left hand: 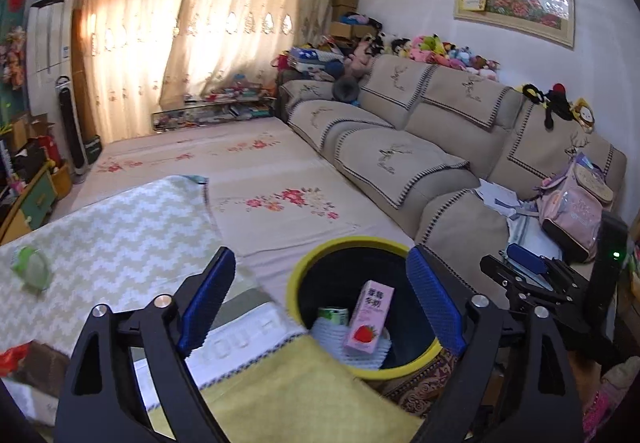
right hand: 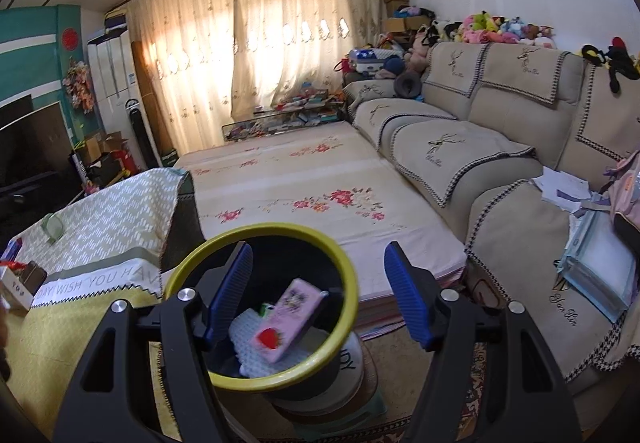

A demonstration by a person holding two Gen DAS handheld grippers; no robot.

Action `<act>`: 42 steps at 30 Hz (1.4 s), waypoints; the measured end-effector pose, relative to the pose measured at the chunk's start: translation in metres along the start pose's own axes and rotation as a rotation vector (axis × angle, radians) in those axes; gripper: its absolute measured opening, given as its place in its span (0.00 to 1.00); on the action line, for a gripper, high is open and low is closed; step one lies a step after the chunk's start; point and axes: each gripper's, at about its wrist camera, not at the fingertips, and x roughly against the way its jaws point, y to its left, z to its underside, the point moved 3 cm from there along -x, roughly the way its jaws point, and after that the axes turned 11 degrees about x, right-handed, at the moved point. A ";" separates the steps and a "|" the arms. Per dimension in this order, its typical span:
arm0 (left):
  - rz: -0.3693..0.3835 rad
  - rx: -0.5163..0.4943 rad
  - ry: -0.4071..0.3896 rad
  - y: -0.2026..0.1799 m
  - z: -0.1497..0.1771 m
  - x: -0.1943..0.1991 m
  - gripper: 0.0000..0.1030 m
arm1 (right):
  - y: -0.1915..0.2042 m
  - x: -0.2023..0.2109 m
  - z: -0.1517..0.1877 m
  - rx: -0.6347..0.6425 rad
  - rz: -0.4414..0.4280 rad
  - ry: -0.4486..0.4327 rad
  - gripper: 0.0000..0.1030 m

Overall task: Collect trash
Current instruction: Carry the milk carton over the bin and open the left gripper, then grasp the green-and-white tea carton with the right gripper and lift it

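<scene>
Left wrist view: my left gripper [left hand: 320, 299] stands with jaws wide apart, nothing between the pads. The yellow-rimmed bin [left hand: 296, 275] sits below and between the fingers; inside it the pink strawberry milk carton [left hand: 366, 319] leans upright beside a green can [left hand: 333, 315] on white foam netting [left hand: 360, 351]. My right gripper [left hand: 520, 267] shows at the right edge. Right wrist view: my right gripper [right hand: 318, 291] is also parted and empty; the bin rim [right hand: 348, 267] lies under the left finger, the carton [right hand: 288, 319] tilted inside.
</scene>
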 end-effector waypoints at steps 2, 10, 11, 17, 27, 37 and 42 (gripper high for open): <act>-0.035 0.009 -0.011 0.016 0.006 0.021 0.86 | 0.009 -0.003 0.001 0.009 -0.016 0.006 0.63; -0.231 0.114 -0.071 0.094 0.046 0.105 0.91 | 0.072 -0.010 -0.008 0.086 -0.152 0.022 0.66; -0.261 0.127 -0.080 0.104 0.052 0.116 0.91 | 0.082 -0.010 -0.010 0.103 -0.172 0.022 0.66; -0.476 0.242 -0.113 0.186 0.092 0.195 0.93 | 0.186 -0.009 -0.023 0.245 -0.427 0.023 0.66; -0.608 0.322 -0.179 0.258 0.119 0.274 0.93 | 0.368 0.009 -0.031 0.526 -0.863 0.022 0.66; -0.590 0.322 -0.147 0.250 0.121 0.262 0.93 | 0.441 -0.017 -0.027 0.684 -0.951 0.088 0.66; -0.584 0.326 -0.139 0.249 0.121 0.256 0.93 | 0.450 -0.025 -0.022 0.703 -0.995 0.098 0.62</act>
